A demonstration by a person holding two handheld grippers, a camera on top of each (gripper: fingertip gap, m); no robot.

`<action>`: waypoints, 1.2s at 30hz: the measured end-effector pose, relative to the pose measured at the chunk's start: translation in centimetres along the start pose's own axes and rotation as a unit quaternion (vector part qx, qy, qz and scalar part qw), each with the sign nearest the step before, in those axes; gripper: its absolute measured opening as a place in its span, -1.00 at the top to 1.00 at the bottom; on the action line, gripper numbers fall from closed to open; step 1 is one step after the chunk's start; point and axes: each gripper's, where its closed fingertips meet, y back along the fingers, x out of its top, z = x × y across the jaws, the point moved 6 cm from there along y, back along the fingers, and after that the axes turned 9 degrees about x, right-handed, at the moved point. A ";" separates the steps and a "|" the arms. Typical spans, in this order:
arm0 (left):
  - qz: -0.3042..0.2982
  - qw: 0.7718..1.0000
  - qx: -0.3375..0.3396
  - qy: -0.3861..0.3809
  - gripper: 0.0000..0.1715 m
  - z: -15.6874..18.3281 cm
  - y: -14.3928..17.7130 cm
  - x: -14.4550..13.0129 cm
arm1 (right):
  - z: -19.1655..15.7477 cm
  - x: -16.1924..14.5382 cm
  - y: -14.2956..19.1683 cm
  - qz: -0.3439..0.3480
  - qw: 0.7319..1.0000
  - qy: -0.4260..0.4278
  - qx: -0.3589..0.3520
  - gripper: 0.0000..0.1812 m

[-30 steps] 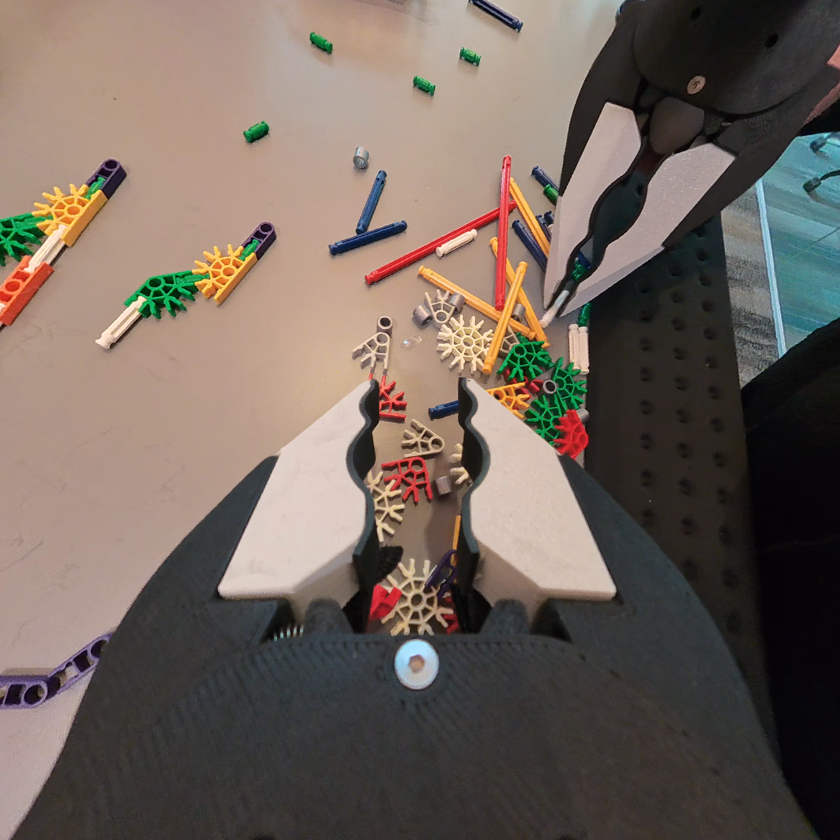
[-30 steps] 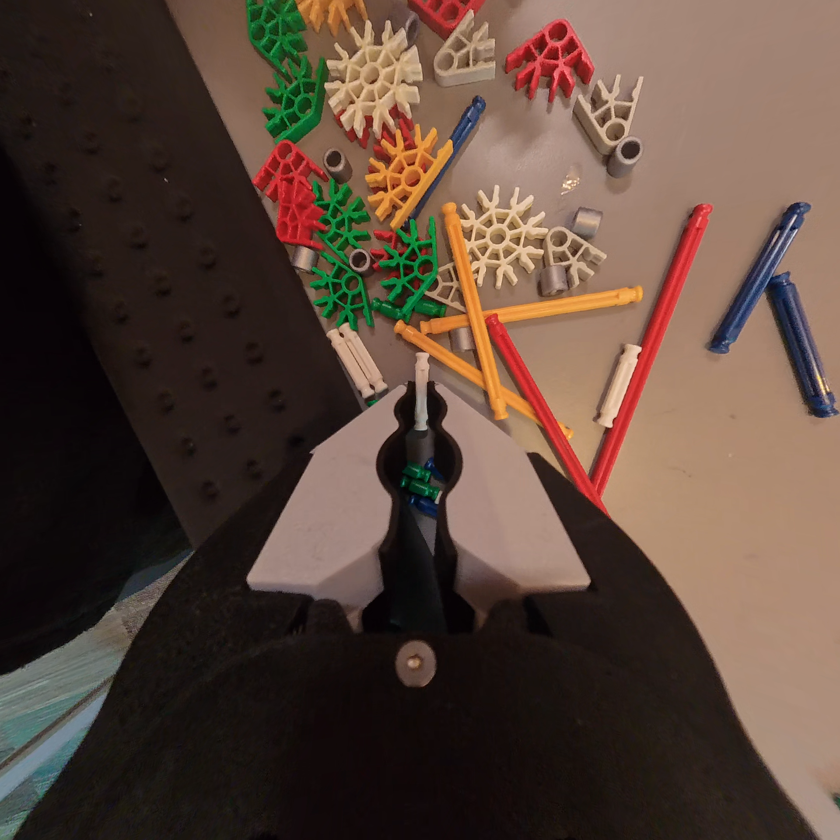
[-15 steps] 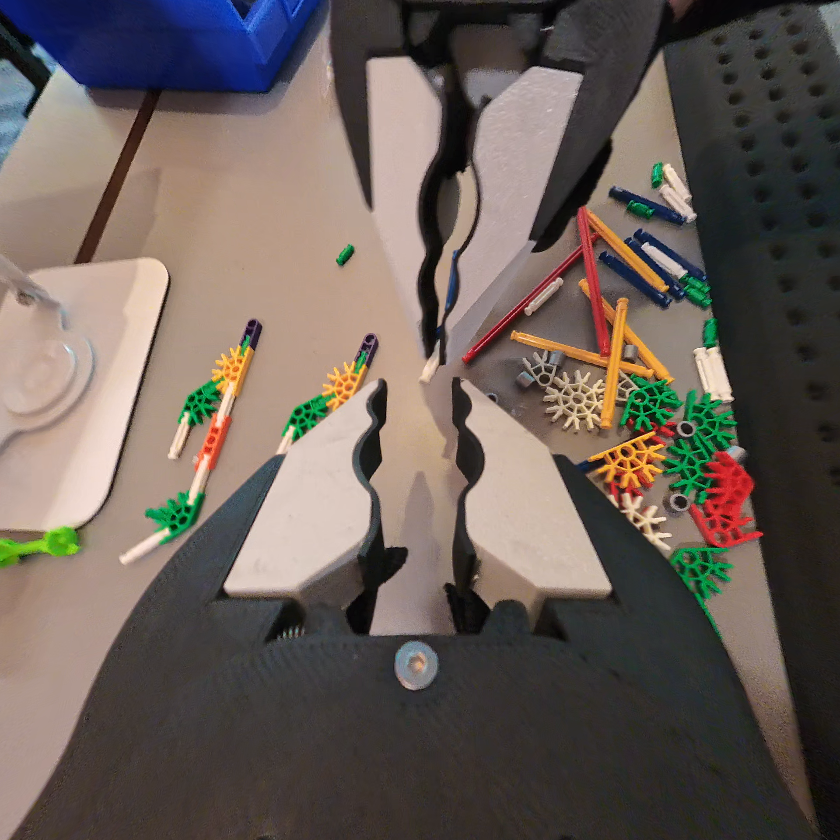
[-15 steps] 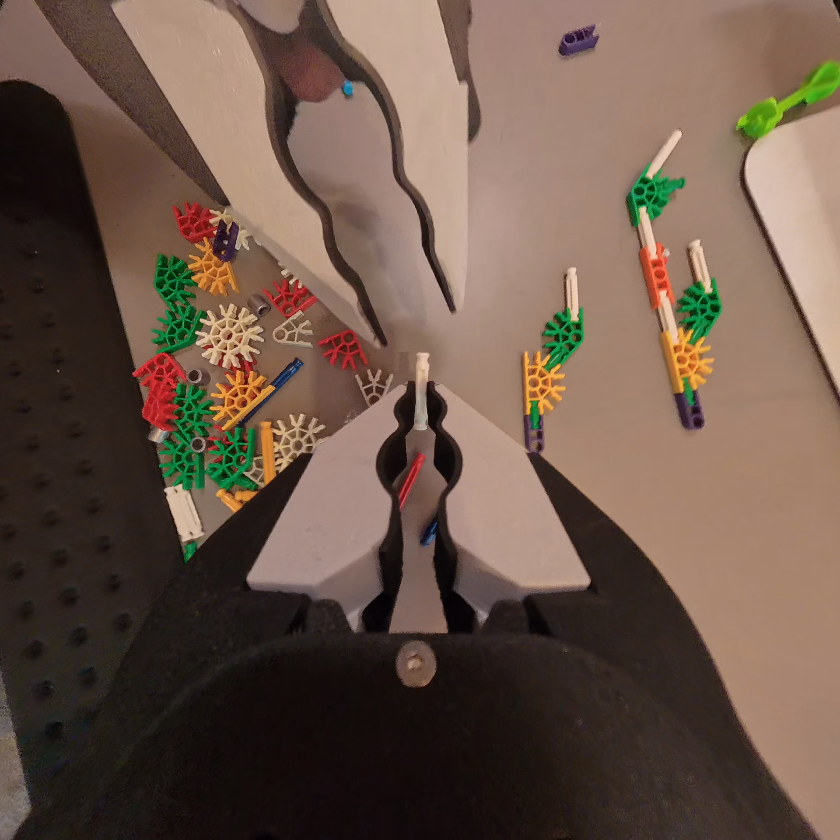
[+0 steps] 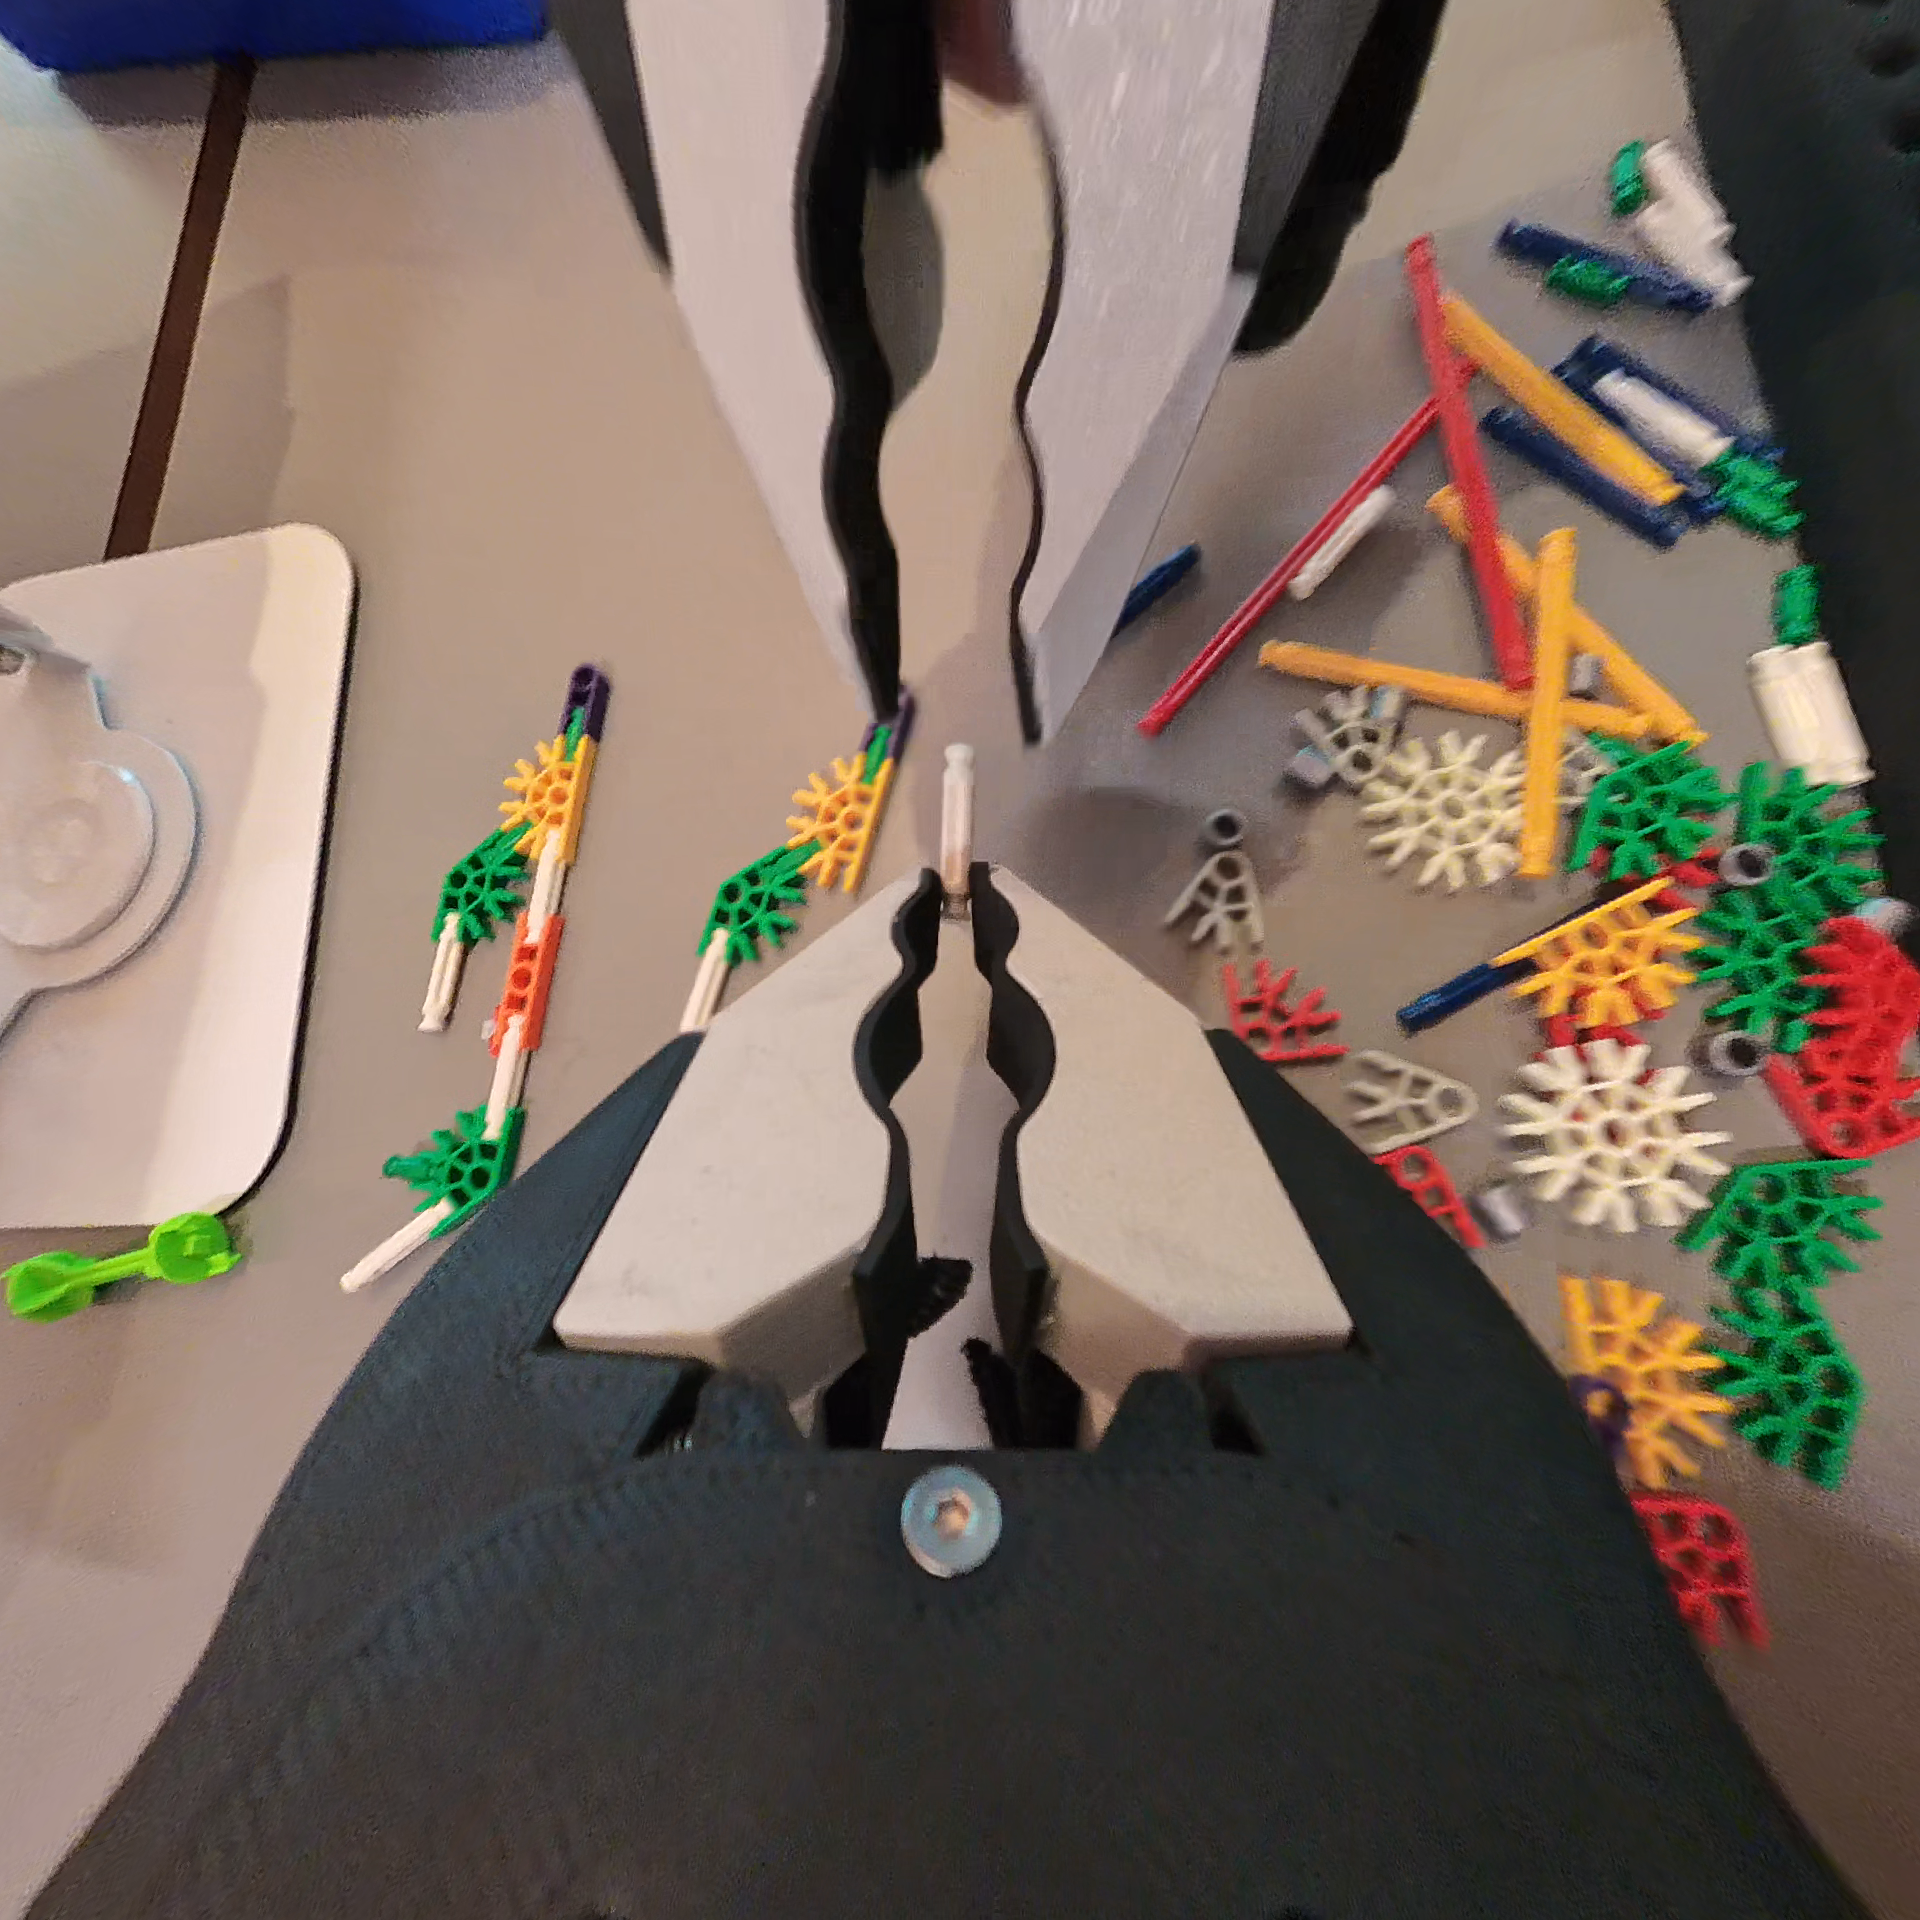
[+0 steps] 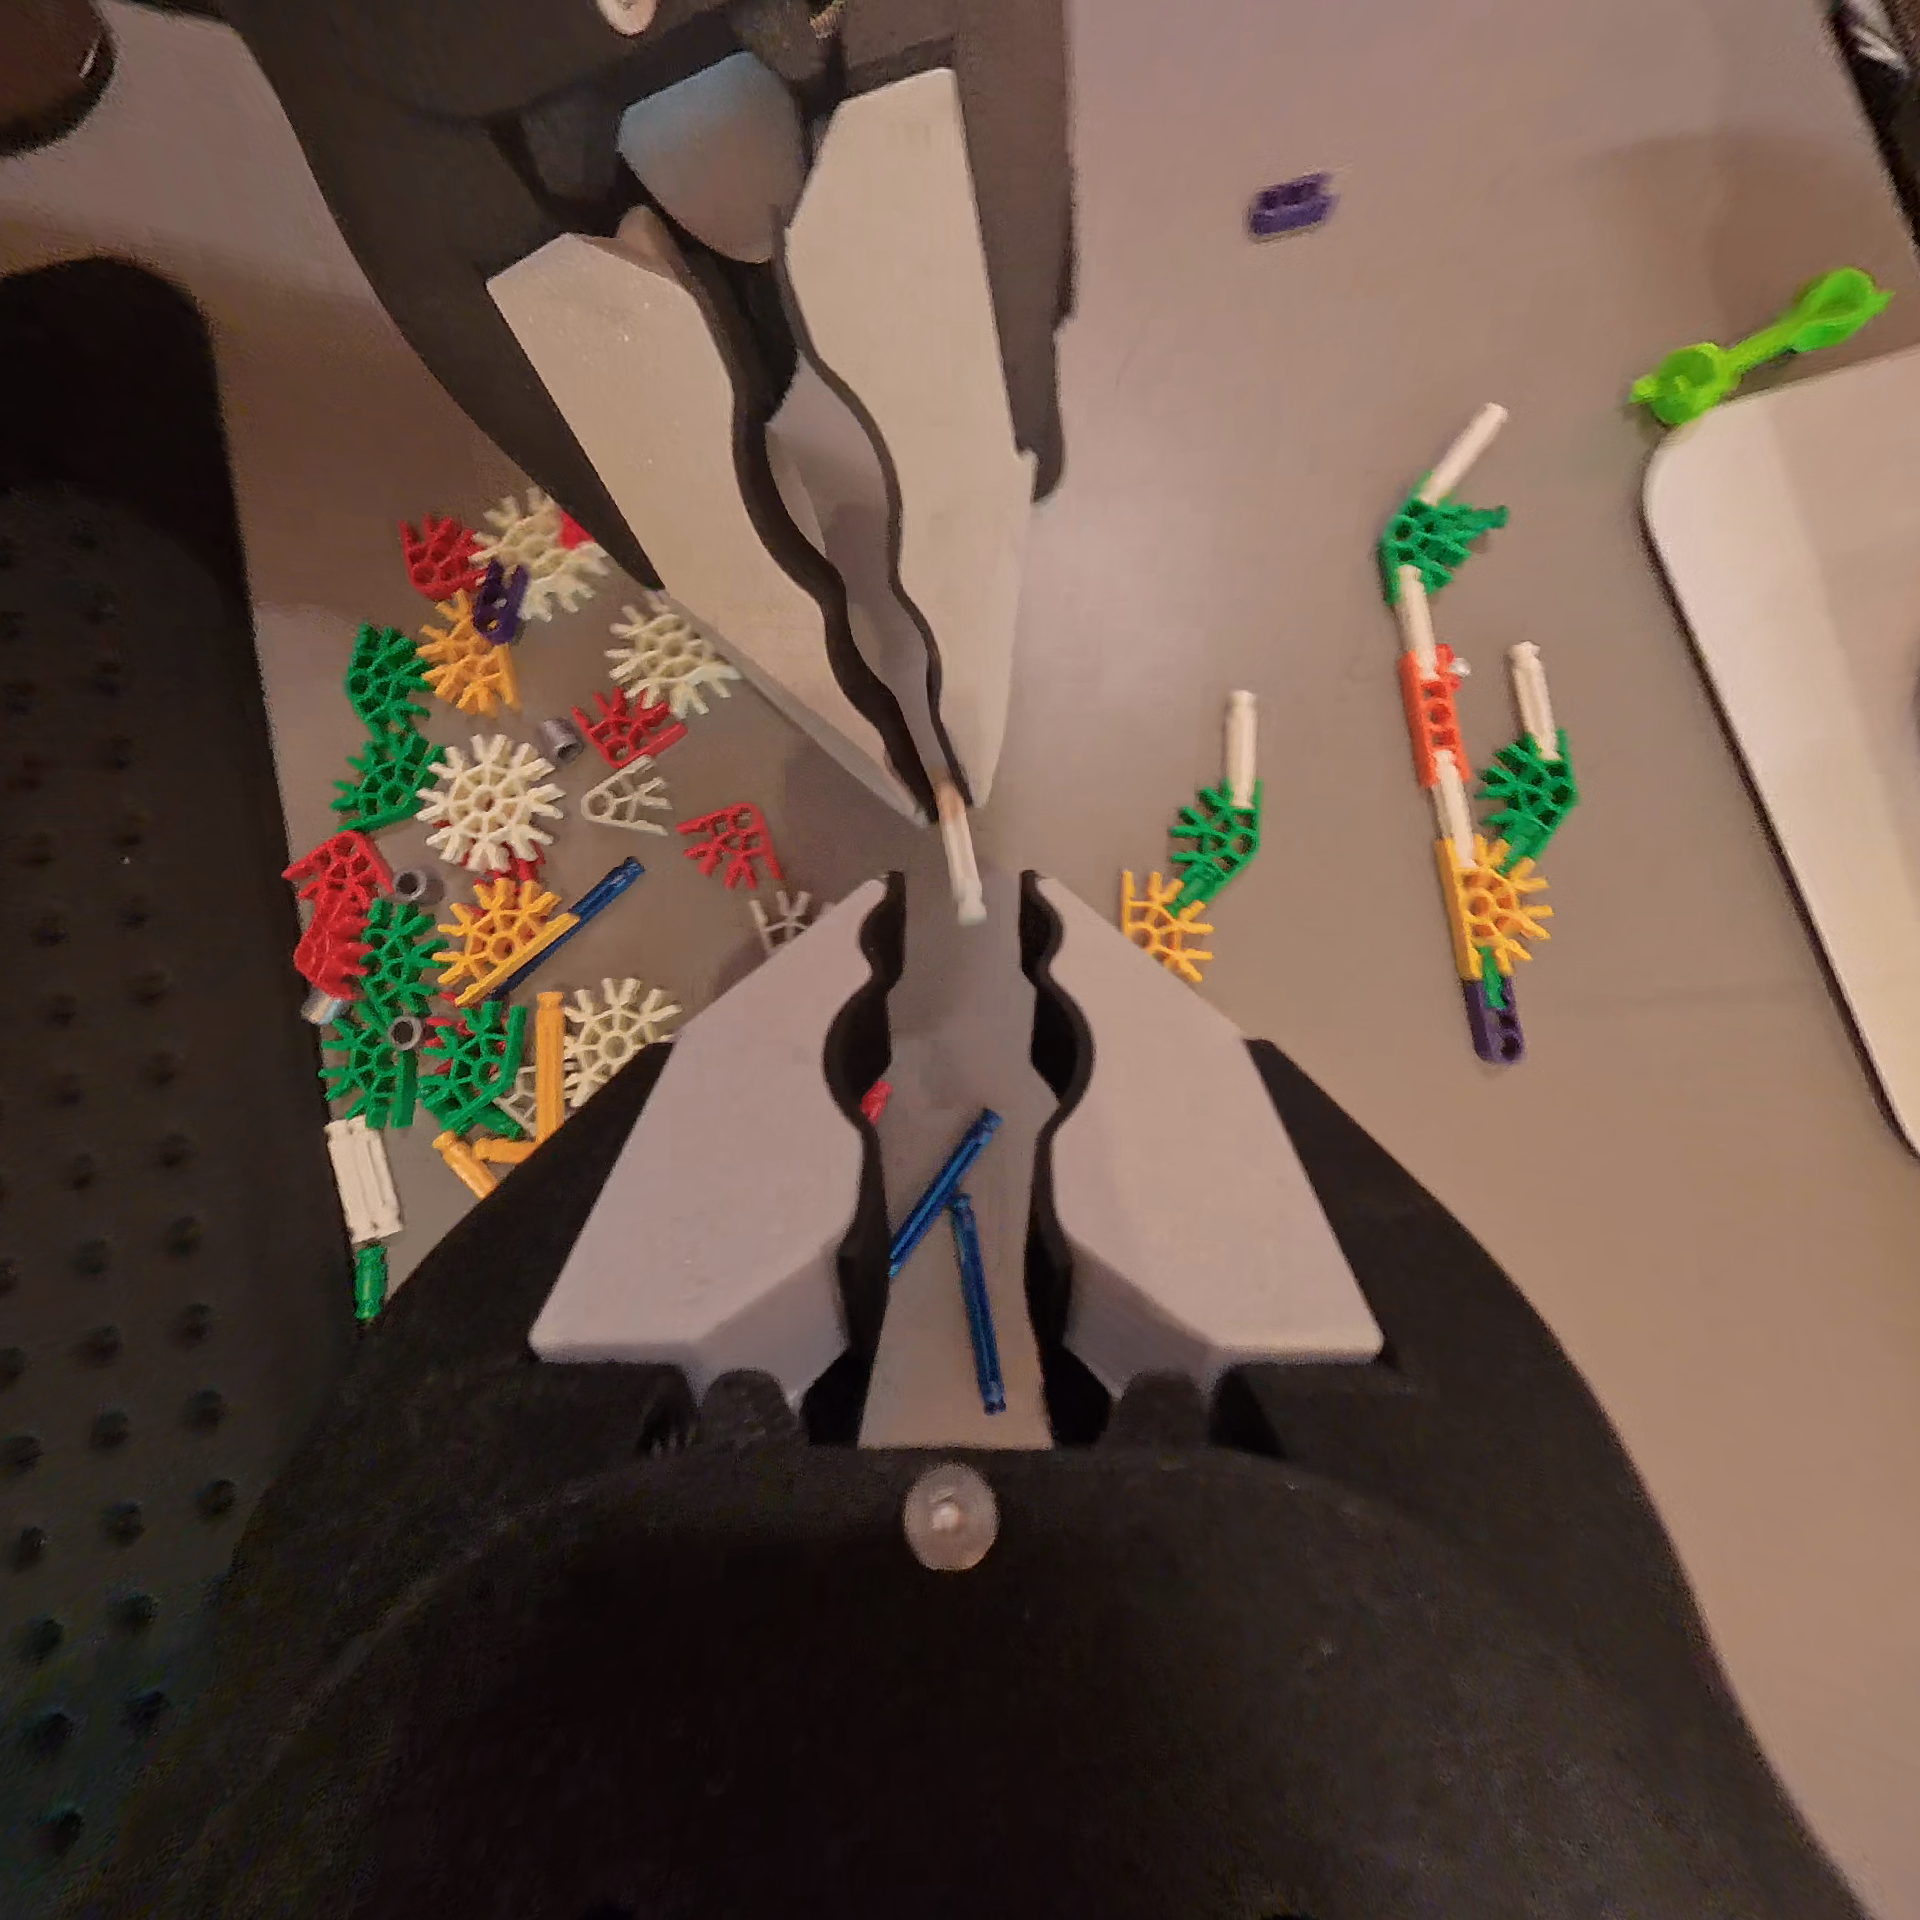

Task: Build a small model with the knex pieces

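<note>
Above the tabletop (image 5: 416, 395), left wrist view: left hand-held gripper (image 5: 956, 883) clenched on 1 white rod (image 5: 957, 810), tip-held | right hand-held gripper (image 5: 956, 717) faces it, jaws apart | right wrist view: rod's free end lies between its 2 spread tips, contact unclear | loose connector pile (image 6: 488, 831) beside.

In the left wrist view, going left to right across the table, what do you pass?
Lime green piece → white board → long colourful chain → short colourful chain → white rod in the left gripper → grey connector → pile of loose pieces.
</note>
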 end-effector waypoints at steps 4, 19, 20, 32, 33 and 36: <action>-0.029 0.999 -0.001 -0.019 0.96 -2.0 -1.4 -2.2 | 2.1 -1.7 0.1 0.004 1.000 -0.022 -0.020 0.88; -0.044 0.994 -0.043 -0.092 0.96 -3.6 -4.4 -3.0 | 5.0 -3.3 -2.7 -0.005 0.999 -0.033 -0.039 1.00; -0.047 0.993 -0.046 -0.094 0.96 -3.5 -4.5 -3.1 | 5.0 -3.4 -2.8 -0.006 0.999 -0.032 -0.037 1.00; -0.055 0.990 -0.065 -0.108 0.96 -3.4 -5.1 -3.3 | 5.2 -2.6 -4.2 -0.012 0.999 -0.026 -0.021 1.00; -0.056 0.990 -0.065 -0.109 0.96 -3.4 -5.1 -3.3 | 5.2 -2.6 -4.3 -0.013 0.999 -0.025 -0.020 1.00; -0.058 0.990 -0.066 -0.111 0.96 -3.5 -4.9 -3.4 | 5.3 -2.3 -4.4 -0.009 0.999 -0.027 -0.019 1.00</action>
